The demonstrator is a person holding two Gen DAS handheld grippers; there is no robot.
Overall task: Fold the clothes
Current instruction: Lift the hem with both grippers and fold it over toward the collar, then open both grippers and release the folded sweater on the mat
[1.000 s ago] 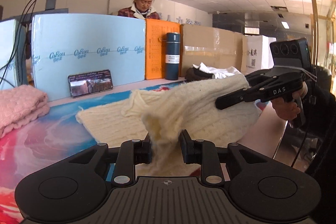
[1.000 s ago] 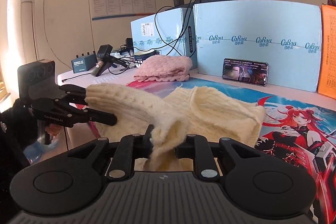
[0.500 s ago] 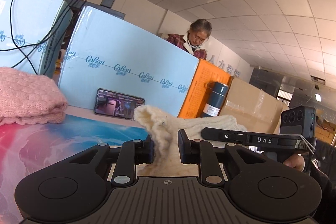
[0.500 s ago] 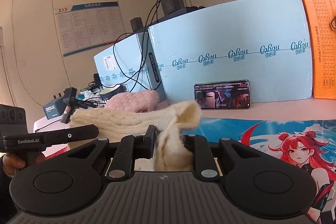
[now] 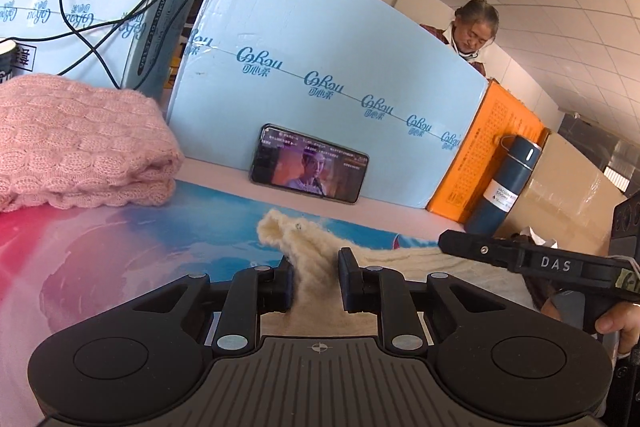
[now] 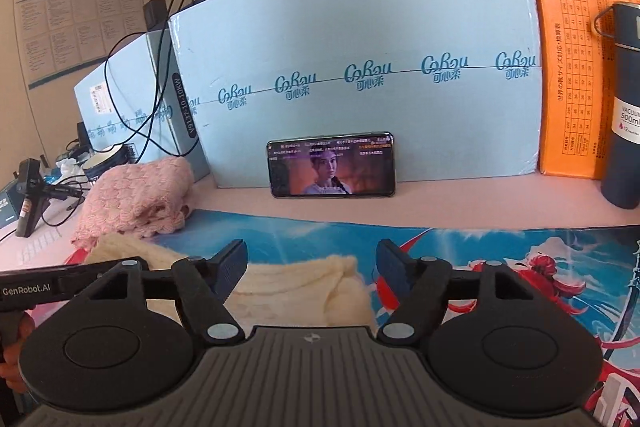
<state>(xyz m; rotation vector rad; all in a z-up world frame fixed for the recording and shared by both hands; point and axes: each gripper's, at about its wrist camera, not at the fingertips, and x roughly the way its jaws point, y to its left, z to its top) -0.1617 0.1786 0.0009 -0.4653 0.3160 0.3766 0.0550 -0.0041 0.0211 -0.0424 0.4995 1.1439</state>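
A cream knit sweater (image 5: 316, 267) lies on the printed table mat (image 5: 120, 251). My left gripper (image 5: 314, 281) is shut on a bunched edge of it, low over the mat. In the right wrist view the sweater (image 6: 296, 291) lies flat below my right gripper (image 6: 312, 267), which is open and holds nothing. The right gripper also shows at the right of the left wrist view (image 5: 520, 259), and the left gripper shows at the left edge of the right wrist view (image 6: 48, 287).
A folded pink sweater (image 5: 76, 143) sits at the back left. A phone (image 5: 308, 169) leans on a light blue box (image 5: 320, 67). An orange box (image 5: 488, 155) and a dark blue flask (image 5: 504, 183) stand at the back right. A person (image 5: 472, 35) stands behind.
Both grippers have carried the sweater's edge forward and down to the mat. My right gripper has opened and let go of the sweater. My left gripper still grips it.
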